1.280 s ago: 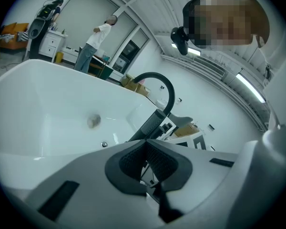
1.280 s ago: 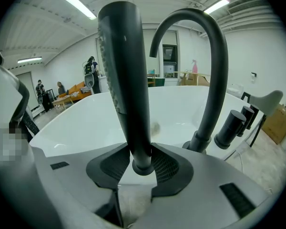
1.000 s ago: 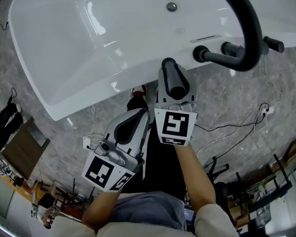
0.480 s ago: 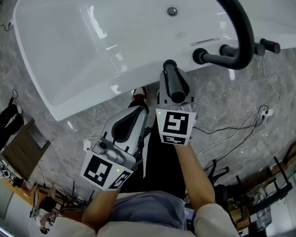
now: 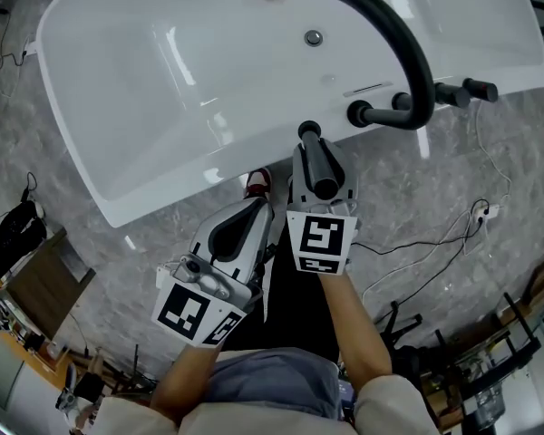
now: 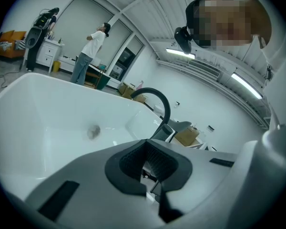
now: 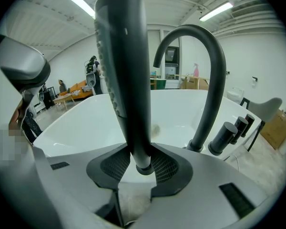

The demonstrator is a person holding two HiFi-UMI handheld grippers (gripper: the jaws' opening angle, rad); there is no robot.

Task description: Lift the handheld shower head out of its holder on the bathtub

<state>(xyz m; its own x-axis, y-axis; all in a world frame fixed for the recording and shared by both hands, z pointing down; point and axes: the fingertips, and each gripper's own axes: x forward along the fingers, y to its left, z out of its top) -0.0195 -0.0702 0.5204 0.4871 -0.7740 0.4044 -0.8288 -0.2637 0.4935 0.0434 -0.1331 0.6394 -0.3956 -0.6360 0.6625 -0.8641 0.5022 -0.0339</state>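
The handheld shower head [image 5: 318, 155] is no longer in any holder. It stands upright between the jaws of the right gripper [image 5: 322, 172], on the near side of the arched black spout [image 5: 394, 34], in front of the bathtub [image 5: 145, 116] rim and above the grey floor. In the right gripper view the ribbed pads press on both sides of the thin lower end of the shower head [image 7: 123, 70], so the right gripper [image 7: 143, 168] is clenched on it, and the long body rises high above the grip. The left gripper [image 5: 238, 234] hangs lower and farther from the spout. Its jaws are closed together on nothing, as the left gripper [image 6: 150, 175] shows in its own view.

I judge that the lift itself is almost finished and that the step now is to carry the piece clear in a controlled way. The grip is low, so the piece is probably top-heavy: it is better to keep the pressure constant and the wand vertical, without quick turns of the wrist. The spout [image 7: 212, 80] and the black knobs [image 7: 224, 137] beside its foot are near, so the move should go away from them. I see no hose, but one may pull from below, so a slow motion is safer.
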